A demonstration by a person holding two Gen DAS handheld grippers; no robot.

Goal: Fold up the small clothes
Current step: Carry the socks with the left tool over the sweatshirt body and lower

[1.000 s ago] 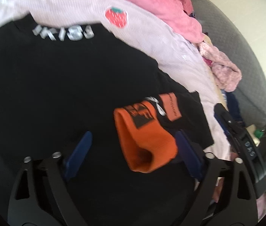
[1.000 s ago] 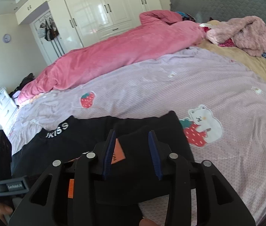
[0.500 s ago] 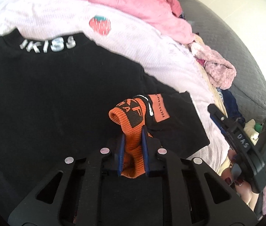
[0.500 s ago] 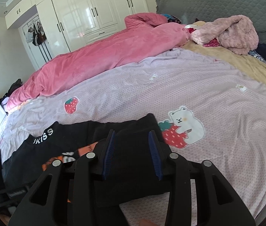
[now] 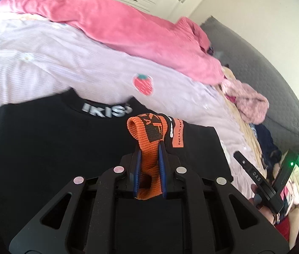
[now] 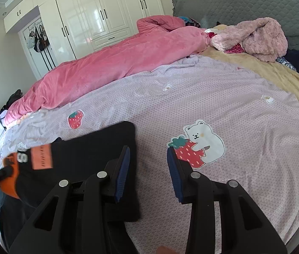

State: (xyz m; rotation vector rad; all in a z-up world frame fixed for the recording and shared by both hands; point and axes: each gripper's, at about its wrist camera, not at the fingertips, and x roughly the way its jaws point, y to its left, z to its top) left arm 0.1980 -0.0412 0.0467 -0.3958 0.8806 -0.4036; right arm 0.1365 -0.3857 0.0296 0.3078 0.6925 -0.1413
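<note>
Far left, across the bed: pink duvet (image 6: 111,63) bunched in a long roll along the far edge of the lilac sheet (image 6: 223,105), white wardrobe doors (image 6: 98,17) behind. Nearer, on the left of the sheet: black T-shirt (image 5: 43,148) spread flat, silver lettering at the collar, printed strawberry (image 5: 142,84) just beyond the neckline. Left gripper (image 5: 149,148) clamped tight on the orange cuff (image 5: 149,139) of the shirt's sleeve, blue pads pressing the ribbed knit from both sides, cuff lifted off the shirt body and looped over at the top (black print on the orange, an orange label just to its right). Right of that: right gripper (image 6: 148,154) with jaws standing partly apart, nothing between the pads, left pad over the shirt's black edge, right pad over bare sheet beside the bear-and-strawberry print (image 6: 198,144). Far right: fluffy pink garment (image 6: 253,38) heaped on a tan blanket (image 6: 266,72), grey quilted headboard (image 6: 244,2) behind.
</note>
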